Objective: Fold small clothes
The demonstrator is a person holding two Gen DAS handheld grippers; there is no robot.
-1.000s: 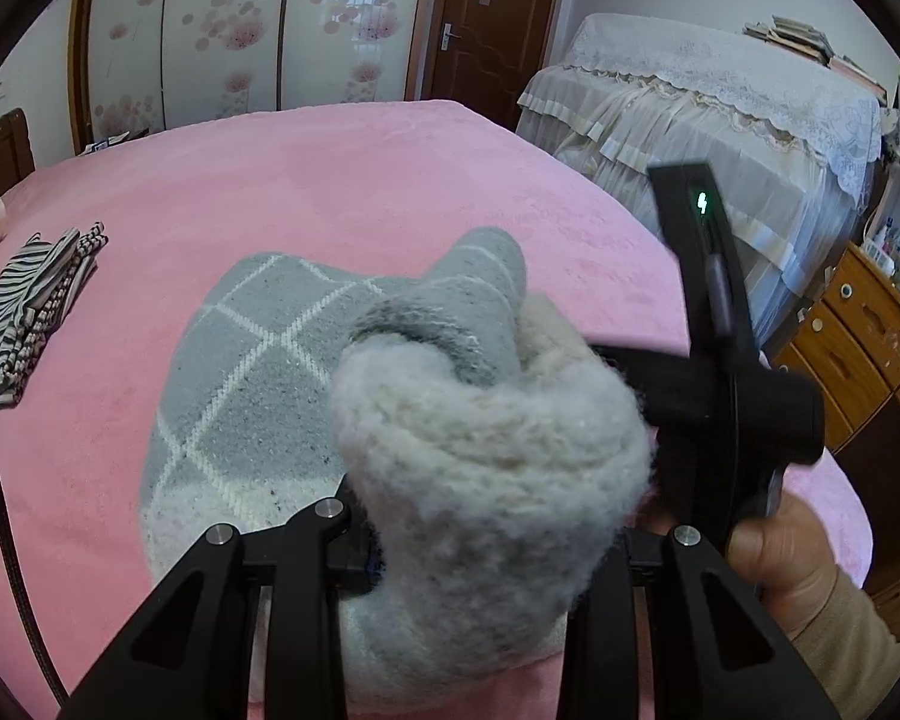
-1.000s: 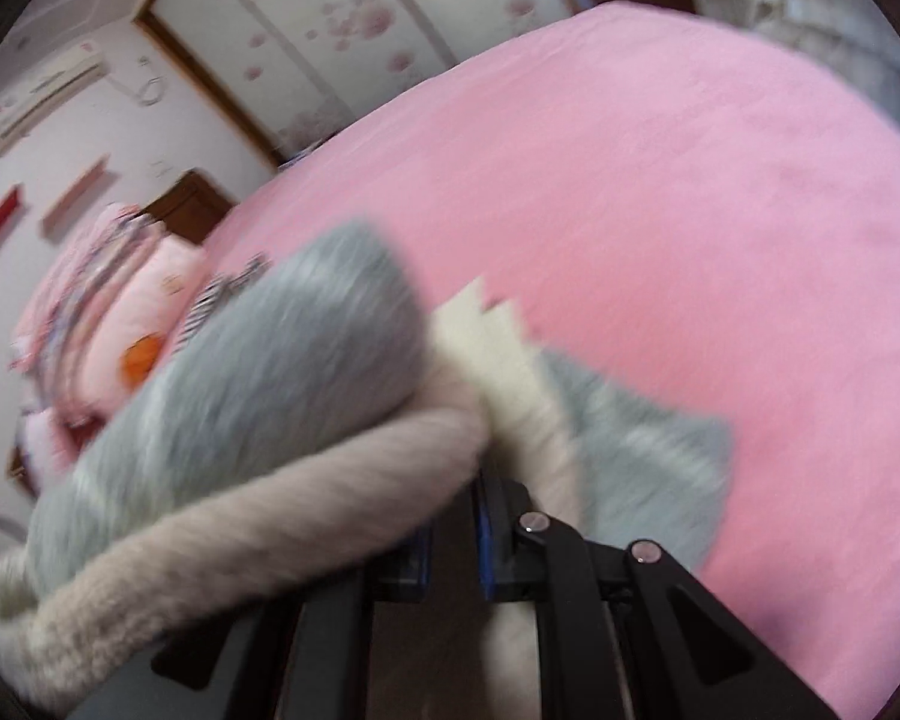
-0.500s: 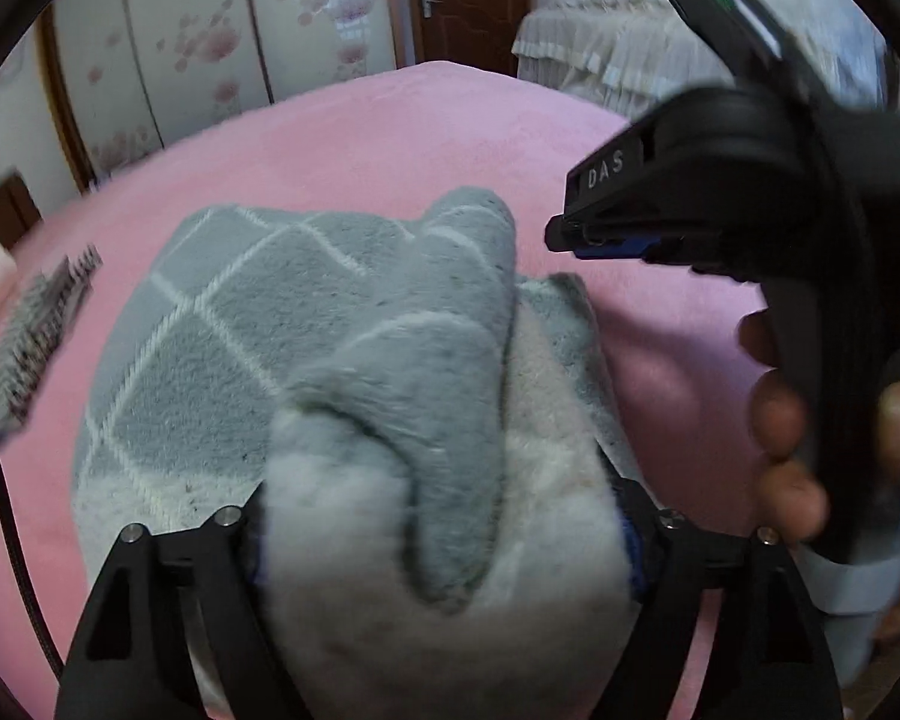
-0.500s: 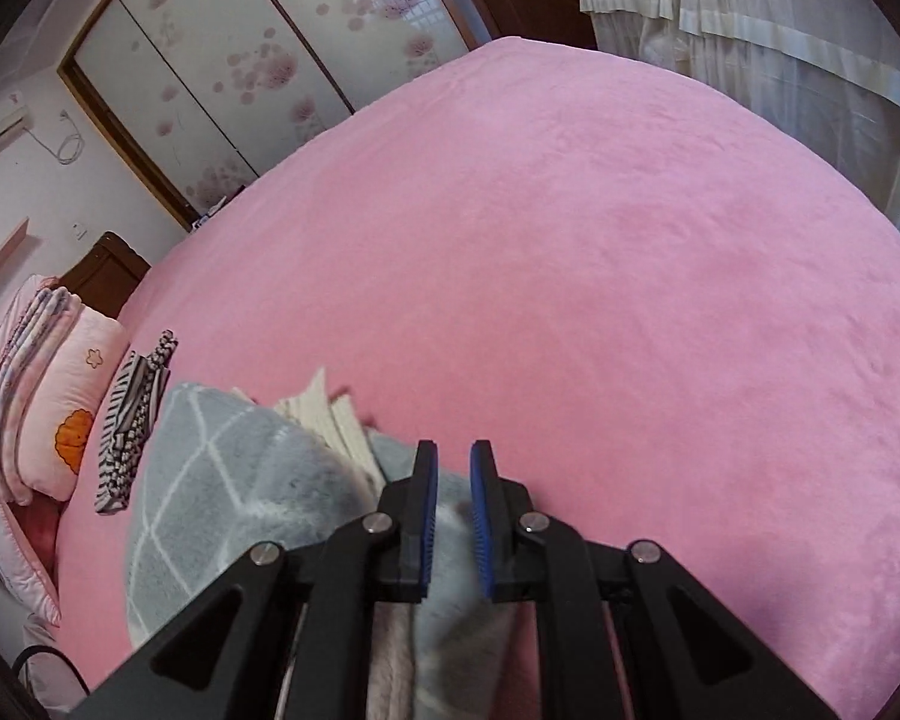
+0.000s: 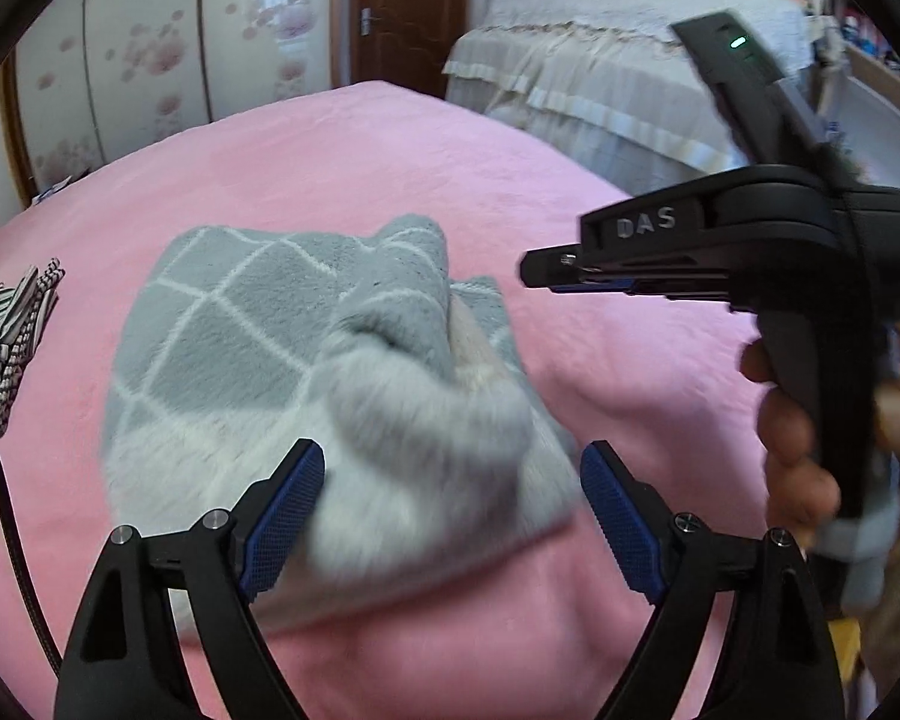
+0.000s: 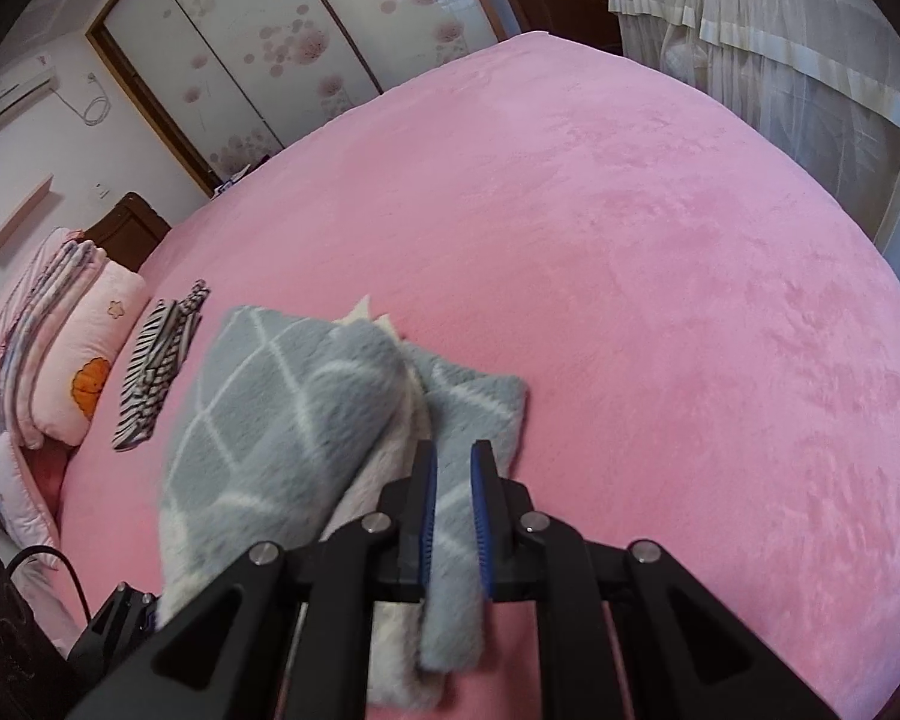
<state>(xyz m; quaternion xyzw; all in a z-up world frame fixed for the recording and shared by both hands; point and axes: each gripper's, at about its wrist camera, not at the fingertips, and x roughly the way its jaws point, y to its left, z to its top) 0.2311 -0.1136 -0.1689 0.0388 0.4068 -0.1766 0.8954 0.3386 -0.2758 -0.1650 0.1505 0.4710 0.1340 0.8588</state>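
A grey fleece garment (image 5: 258, 330) with white diamond lines and a cream lining lies bunched and partly folded on the pink bed (image 5: 330, 180). My left gripper (image 5: 450, 450) straddles its near, humped end. Its jaws are opening wide, and the blue pads (image 5: 288, 510) do not press the cloth. My right gripper (image 5: 531, 270) hovers just right of the garment, held by a hand (image 5: 798, 456). In the right wrist view the right gripper (image 6: 453, 450) is opening from a narrow gap. The garment (image 6: 282, 408) shows through the gap, below the jaws, and is not pinched.
A folded black-and-white striped garment (image 6: 156, 372) lies to the left, near pink pillows and quilts (image 6: 90, 360). A black cable (image 5: 6, 510) runs along the left edge. A lace-covered bed (image 5: 600, 60) stands beyond. Bare pink blanket (image 6: 630, 240) stretches to the right.
The left jaws have spread wide and let go of the fleece bundle, which has slumped onto the bed. The right gripper has come off the cloth and risen to its right.
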